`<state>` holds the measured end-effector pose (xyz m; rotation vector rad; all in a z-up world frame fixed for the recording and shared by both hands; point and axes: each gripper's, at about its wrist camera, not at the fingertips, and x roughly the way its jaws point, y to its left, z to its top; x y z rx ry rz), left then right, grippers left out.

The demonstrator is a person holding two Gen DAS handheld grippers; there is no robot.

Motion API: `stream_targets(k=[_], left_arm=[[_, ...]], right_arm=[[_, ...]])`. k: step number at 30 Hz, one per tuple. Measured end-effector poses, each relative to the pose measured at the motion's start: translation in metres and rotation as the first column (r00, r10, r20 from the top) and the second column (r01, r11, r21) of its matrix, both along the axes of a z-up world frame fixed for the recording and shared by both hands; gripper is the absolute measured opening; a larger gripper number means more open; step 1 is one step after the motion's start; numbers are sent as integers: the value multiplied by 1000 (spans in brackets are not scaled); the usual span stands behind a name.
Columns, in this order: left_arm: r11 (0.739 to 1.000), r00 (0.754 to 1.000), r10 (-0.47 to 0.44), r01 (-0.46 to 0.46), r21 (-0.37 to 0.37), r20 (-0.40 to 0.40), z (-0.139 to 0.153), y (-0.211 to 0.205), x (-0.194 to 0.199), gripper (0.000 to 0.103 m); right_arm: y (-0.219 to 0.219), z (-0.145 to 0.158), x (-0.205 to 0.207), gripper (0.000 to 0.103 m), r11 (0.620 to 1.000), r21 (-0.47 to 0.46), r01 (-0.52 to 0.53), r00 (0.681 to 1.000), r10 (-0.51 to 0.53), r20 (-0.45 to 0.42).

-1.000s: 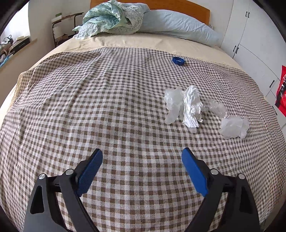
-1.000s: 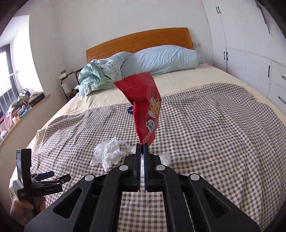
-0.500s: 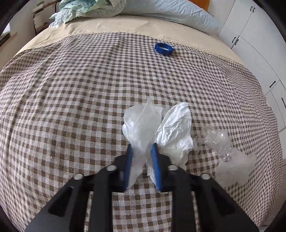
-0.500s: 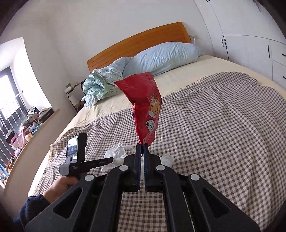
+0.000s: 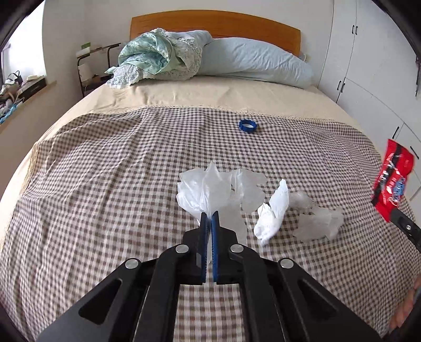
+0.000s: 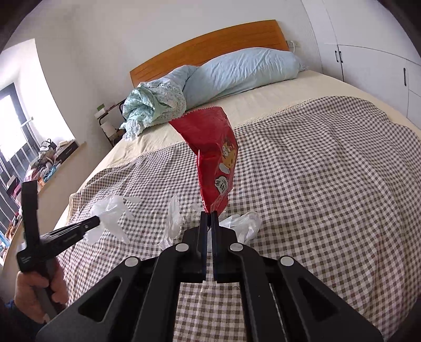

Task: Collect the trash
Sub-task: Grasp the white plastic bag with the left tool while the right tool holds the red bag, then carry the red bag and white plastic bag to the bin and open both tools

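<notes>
My left gripper [image 5: 210,214] is shut on a crumpled clear plastic bag [image 5: 210,190] and holds it a little above the checked bedspread [image 5: 105,184]. From the right wrist view the same gripper [image 6: 98,220] shows at the left with that plastic bag [image 6: 111,210] in it. My right gripper [image 6: 209,214] is shut on a red snack wrapper [image 6: 214,157], which stands up from its jaws; the red snack wrapper [image 5: 392,179] also shows at the right edge of the left view. A white crumpled tissue [image 5: 272,213] and clear plastic scraps [image 5: 318,221] lie on the bedspread.
A blue ring-shaped cap [image 5: 247,125] lies farther up the bed. A light blue pillow [image 5: 252,63] and a bundled quilt [image 5: 158,55] rest against the wooden headboard [image 5: 215,25]. White wardrobes [image 5: 368,65] stand right; a cluttered windowsill [image 5: 18,86] is on the left.
My left gripper went from open over the bedspread to shut on the clear plastic bag, then rose with it. The right gripper kept hold of the red wrapper with little movement.
</notes>
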<state>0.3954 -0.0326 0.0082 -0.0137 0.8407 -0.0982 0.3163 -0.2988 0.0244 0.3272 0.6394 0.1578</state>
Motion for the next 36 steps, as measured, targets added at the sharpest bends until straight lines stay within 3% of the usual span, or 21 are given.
stream_targets(k=[6, 10, 13, 15, 17, 21, 25, 27, 32, 36], left_arm=[[995, 996, 26, -18, -93, 87, 30, 20, -84, 0], [982, 991, 32, -7, -186, 129, 12, 23, -130, 0], [992, 998, 20, -12, -128, 60, -19, 16, -143, 0], [991, 999, 14, -8, -137, 41, -25, 19, -148, 0], [990, 998, 11, -2, -141, 66, -20, 21, -153, 0], [997, 989, 6, 5, -75, 145, -7, 15, -168, 0], [996, 979, 6, -24, 89, 203, -11, -5, -176, 0], [993, 977, -16, -10, 121, 213, -12, -13, -180, 0], [995, 975, -93, 84, 52, 202, -5, -28, -193, 0], [988, 979, -151, 154, -13, 139, -3, -56, -208, 0]], right_arm=[[19, 15, -20, 3, 999, -26, -41, 998, 42, 37], [37, 8, -53, 3, 995, -38, -96, 995, 97, 33], [48, -13, -90, 3, 987, -124, -106, 994, 108, 4], [47, -25, -111, 3, 985, -141, -99, 995, 98, -11], [42, -25, -125, 3, 983, -177, -39, 999, 40, 2], [31, -23, -139, 3, 980, -195, 40, 999, -34, 37], [16, -18, -157, 3, 981, -185, 64, 998, -61, 22], [4, -5, -173, 3, 963, -259, 78, 997, -70, 41], [-68, 25, -227, 3, 948, -301, 101, 995, -99, 25], [-122, 7, -286, 3, 893, -434, 123, 986, -159, -49]])
